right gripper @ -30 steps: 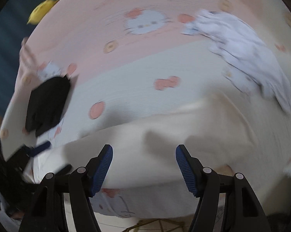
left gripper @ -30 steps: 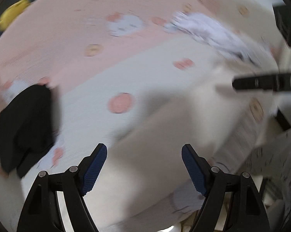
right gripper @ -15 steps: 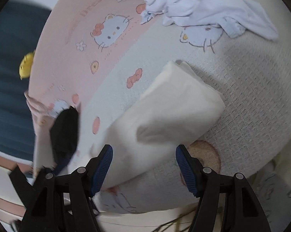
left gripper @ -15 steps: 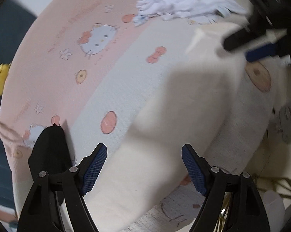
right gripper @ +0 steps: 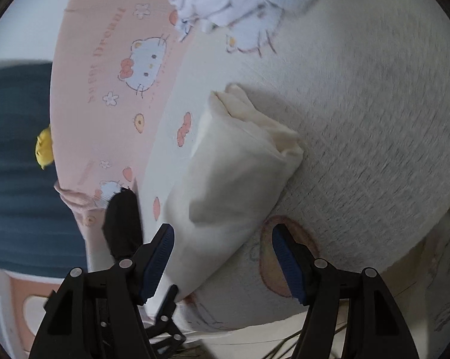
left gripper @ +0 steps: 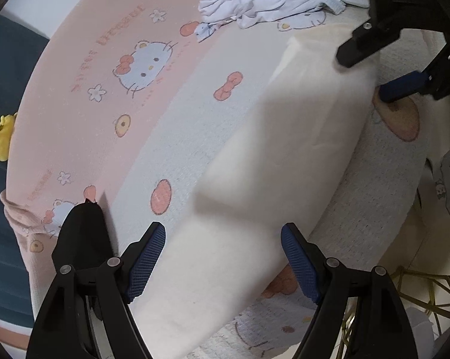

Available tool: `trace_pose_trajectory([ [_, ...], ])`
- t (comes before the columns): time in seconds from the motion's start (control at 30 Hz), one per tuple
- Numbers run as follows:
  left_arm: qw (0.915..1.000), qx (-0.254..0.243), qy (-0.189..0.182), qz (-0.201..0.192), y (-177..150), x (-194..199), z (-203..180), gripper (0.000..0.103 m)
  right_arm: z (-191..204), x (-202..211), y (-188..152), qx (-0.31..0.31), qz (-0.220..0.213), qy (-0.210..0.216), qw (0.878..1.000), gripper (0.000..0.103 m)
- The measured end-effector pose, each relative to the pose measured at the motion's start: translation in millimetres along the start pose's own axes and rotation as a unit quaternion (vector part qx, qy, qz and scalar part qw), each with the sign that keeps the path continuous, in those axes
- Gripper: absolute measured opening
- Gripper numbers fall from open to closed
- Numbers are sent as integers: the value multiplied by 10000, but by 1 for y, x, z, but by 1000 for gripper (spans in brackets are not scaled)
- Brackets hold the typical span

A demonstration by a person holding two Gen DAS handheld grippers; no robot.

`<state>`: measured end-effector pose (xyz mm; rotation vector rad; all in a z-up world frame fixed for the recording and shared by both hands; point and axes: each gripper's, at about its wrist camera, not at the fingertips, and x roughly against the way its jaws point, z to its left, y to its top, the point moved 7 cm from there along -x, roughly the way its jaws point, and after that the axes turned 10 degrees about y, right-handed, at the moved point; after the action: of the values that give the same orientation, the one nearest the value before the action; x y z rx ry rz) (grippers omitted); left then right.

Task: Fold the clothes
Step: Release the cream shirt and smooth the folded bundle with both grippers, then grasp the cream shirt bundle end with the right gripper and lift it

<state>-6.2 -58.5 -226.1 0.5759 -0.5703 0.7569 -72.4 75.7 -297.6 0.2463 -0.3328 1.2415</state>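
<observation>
A folded cream garment (left gripper: 284, 155) lies as a long strip on the bed, its layered end (right gripper: 254, 119) pointing away in the right wrist view. My left gripper (left gripper: 223, 257) is open and hovers over the strip's near end, its pads apart from the cloth. My right gripper (right gripper: 223, 239) is open too and straddles the edge of the cream garment (right gripper: 233, 179). In the left wrist view the right gripper (left gripper: 374, 68) stands at the strip's far end. A black garment (left gripper: 81, 239) lies at the bed's left edge. A crumpled white garment (left gripper: 269, 0) lies further back.
The bed (left gripper: 105, 74) has a pink and white sheet with cartoon cat prints. A yellow plush toy (left gripper: 2, 137) sits beyond the left edge against a dark teal surface (left gripper: 3, 68). Gold wire legs (left gripper: 419, 287) stand on the floor at the lower right.
Both grippers rolled and came down closer to the cream garment. The right gripper moved to its far end. Both stayed open.
</observation>
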Motion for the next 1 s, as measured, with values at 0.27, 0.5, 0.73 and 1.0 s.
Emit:
trace_pose_trajectory([
  [0.27, 9992, -226, -171, -269, 23, 10, -11, 79, -8, -10, 12, -739, -220, 752, 9942, 68],
  [0.5, 9970, -478, -181, -577, 40, 17, -33, 79, -3, -11, 17, -663, -280, 606, 9956, 48],
  [0.73, 9965, -519, -348, -550, 55, 8, -53, 79, 11, -7, 20, -403, -222, 620, 9970, 39],
  [1.0, 9935, -582, -29, -975, 75, 2, -55, 78, 28, -8, 22, -123, -189, 669, 9975, 39],
])
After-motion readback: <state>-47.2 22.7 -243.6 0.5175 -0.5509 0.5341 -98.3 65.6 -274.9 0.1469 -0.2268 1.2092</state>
